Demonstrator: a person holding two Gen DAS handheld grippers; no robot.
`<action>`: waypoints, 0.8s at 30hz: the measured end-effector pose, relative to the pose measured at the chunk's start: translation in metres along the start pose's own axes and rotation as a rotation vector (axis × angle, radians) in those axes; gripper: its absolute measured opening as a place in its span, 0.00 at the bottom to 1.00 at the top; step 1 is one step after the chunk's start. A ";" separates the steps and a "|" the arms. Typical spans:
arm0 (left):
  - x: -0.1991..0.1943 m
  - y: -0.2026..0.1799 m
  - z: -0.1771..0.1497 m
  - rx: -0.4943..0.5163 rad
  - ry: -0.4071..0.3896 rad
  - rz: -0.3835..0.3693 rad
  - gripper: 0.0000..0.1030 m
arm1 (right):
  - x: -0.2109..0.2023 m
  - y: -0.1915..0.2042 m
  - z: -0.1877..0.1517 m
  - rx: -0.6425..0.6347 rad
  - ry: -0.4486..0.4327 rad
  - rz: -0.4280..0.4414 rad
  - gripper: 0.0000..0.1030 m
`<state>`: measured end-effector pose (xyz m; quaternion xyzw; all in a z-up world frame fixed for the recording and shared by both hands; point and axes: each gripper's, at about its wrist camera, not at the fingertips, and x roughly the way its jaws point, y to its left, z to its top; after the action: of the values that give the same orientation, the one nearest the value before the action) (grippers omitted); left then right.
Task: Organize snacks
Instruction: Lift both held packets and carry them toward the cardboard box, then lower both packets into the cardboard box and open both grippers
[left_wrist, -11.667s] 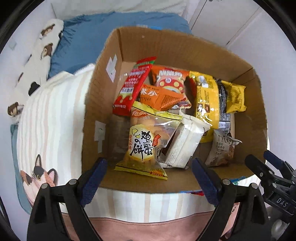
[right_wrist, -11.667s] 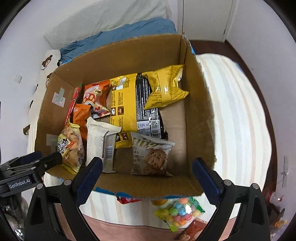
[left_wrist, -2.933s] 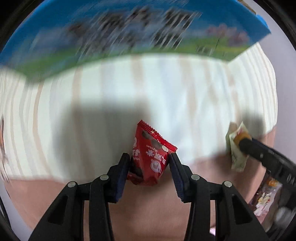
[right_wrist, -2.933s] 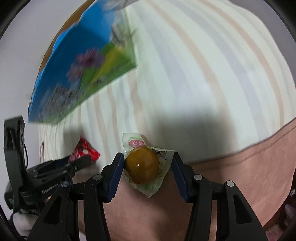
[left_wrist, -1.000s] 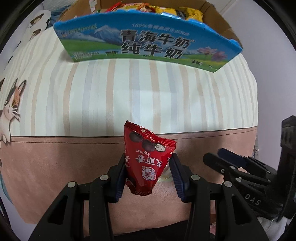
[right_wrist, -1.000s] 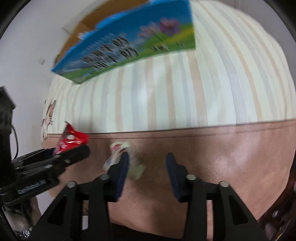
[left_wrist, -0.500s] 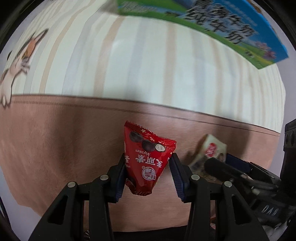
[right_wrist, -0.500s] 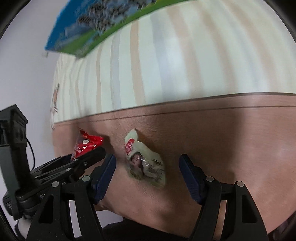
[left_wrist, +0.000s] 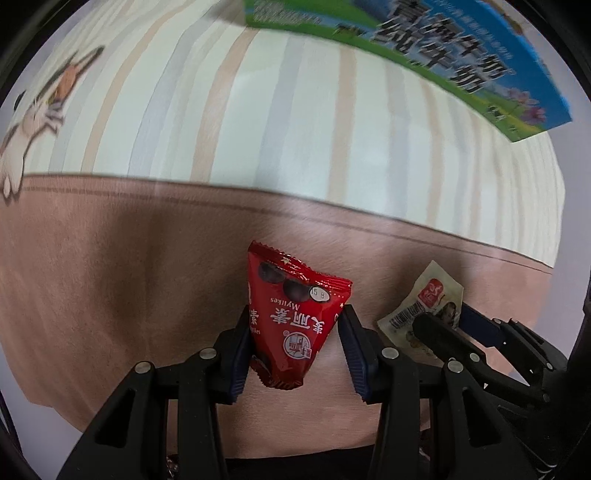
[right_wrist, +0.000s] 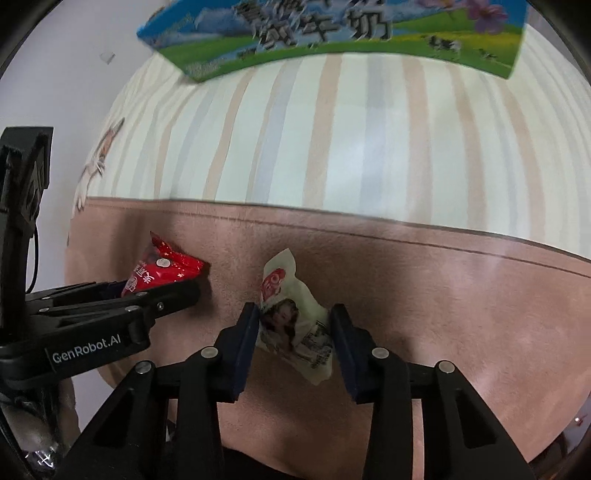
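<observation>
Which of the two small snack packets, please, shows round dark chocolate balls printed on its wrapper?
The red packet clamped in the left gripper; the pale cream packet in the right gripper shows a pictured figure instead.

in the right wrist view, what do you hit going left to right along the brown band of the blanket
left gripper holding the red snack packet → pale snack packet between the fingers of the right gripper → bare brown blanket out to the right edge

Black plastic fingers (left_wrist: 240, 350), blue ribbed pads, silver screws, white "GenRobot.AI" mark.
</observation>
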<state>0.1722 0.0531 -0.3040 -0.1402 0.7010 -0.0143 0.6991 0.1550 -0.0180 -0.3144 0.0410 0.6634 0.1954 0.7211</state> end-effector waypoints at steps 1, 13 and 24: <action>-0.005 -0.003 0.002 0.009 -0.007 -0.009 0.40 | -0.007 -0.004 -0.001 0.018 -0.009 0.010 0.41; -0.107 -0.039 0.055 0.106 -0.157 -0.143 0.40 | -0.142 -0.040 0.046 0.089 -0.230 0.120 0.41; -0.183 -0.094 0.193 0.227 -0.332 -0.070 0.40 | -0.210 -0.047 0.194 0.064 -0.390 0.028 0.41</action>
<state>0.3759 0.0364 -0.1089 -0.0851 0.5646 -0.0943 0.8155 0.3455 -0.0925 -0.1092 0.1104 0.5164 0.1727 0.8315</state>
